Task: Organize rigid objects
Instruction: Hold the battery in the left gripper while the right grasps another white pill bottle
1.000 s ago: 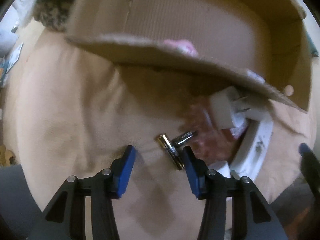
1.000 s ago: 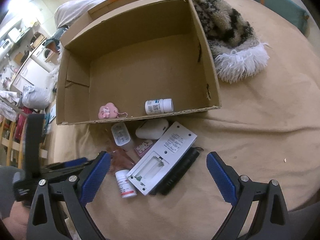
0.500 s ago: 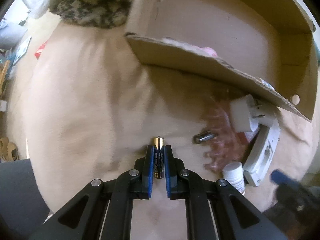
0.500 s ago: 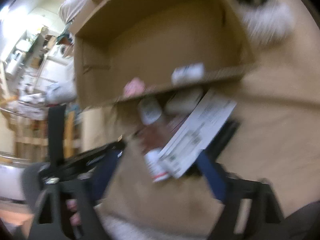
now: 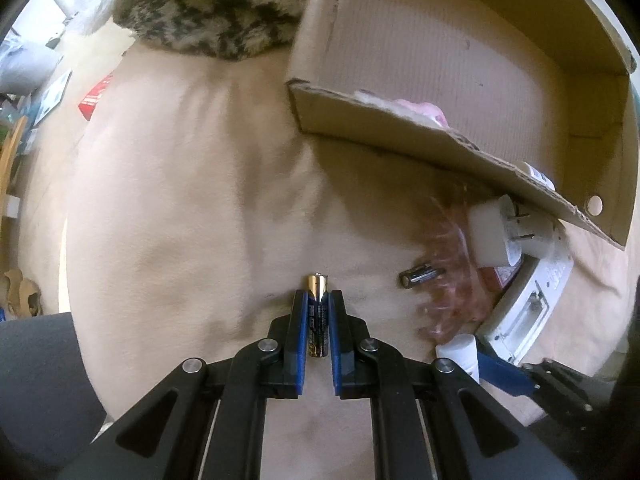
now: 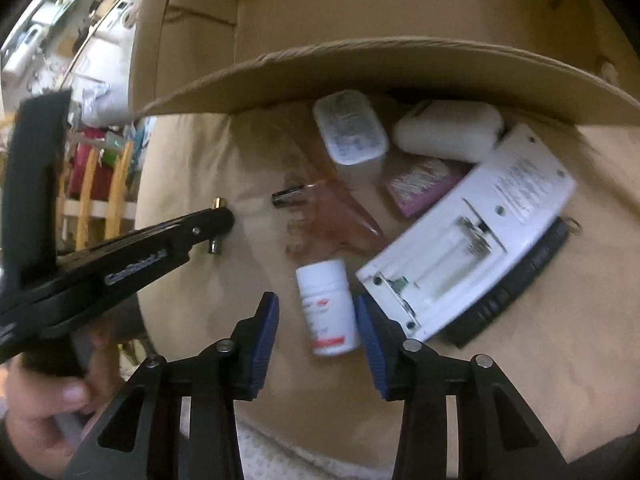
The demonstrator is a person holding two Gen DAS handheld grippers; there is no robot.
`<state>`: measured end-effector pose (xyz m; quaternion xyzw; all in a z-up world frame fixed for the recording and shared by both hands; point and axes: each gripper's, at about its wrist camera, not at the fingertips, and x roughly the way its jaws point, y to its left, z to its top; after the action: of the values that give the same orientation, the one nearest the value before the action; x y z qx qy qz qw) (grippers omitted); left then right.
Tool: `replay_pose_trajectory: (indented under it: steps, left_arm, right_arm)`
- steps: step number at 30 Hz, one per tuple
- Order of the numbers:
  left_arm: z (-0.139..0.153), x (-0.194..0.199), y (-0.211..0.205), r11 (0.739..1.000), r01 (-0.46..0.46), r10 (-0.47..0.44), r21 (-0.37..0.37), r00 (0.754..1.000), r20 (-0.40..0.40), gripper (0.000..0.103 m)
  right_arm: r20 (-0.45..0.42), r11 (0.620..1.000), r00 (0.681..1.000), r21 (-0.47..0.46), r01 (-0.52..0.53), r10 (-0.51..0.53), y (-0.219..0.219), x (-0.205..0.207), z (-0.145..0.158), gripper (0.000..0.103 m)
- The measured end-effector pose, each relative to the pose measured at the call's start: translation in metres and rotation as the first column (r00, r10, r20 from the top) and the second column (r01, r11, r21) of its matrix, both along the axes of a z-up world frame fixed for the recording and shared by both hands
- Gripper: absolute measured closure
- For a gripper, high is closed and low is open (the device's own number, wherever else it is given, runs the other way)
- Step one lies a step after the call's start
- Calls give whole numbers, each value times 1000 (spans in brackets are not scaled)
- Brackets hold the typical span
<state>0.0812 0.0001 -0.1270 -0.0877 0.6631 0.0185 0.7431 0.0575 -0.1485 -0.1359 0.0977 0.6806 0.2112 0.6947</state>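
My left gripper (image 5: 318, 306) points straight down at the beige cloth, shut on a gold-tipped black battery (image 5: 318, 320). In the right wrist view the same gripper (image 6: 216, 220) comes in from the left, with the battery ends showing above and below it. My right gripper (image 6: 316, 304) straddles a white pill bottle (image 6: 326, 308) lying on the cloth. Its jaws are closing, and a gap still shows at the left pad. A second battery (image 6: 288, 196) lies loose near a translucent pink piece (image 6: 336, 216).
An open cardboard box (image 6: 360, 64) lies just beyond the pile, with a pink charm (image 5: 424, 110) inside. A white device with an empty battery bay (image 6: 472, 232) rests on a black remote (image 6: 520, 280). A white case (image 6: 350, 128), a white block (image 6: 448, 130) and a pink packet (image 6: 420, 184) lie nearby. A furry item (image 5: 208, 16) sits far left.
The left gripper closed on the battery and has kept hold of it. The right gripper came down over the pill bottle and its jaws narrowed around it.
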Motion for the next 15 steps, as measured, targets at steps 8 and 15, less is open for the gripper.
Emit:
replay_pose_trajectory:
  steps: [8,15]
  left_arm:
    - [1,2,-1,1000,-4,4,9,1000,-3,94]
    - [1,-5,-3,1000,18,-18,23,1000,2,94]
  right_arm:
    - [62,992,996,-113,-63,71,24,-1,-12,75]
    - [75,995,995,-89,-54,61,13,-8,-3,75]
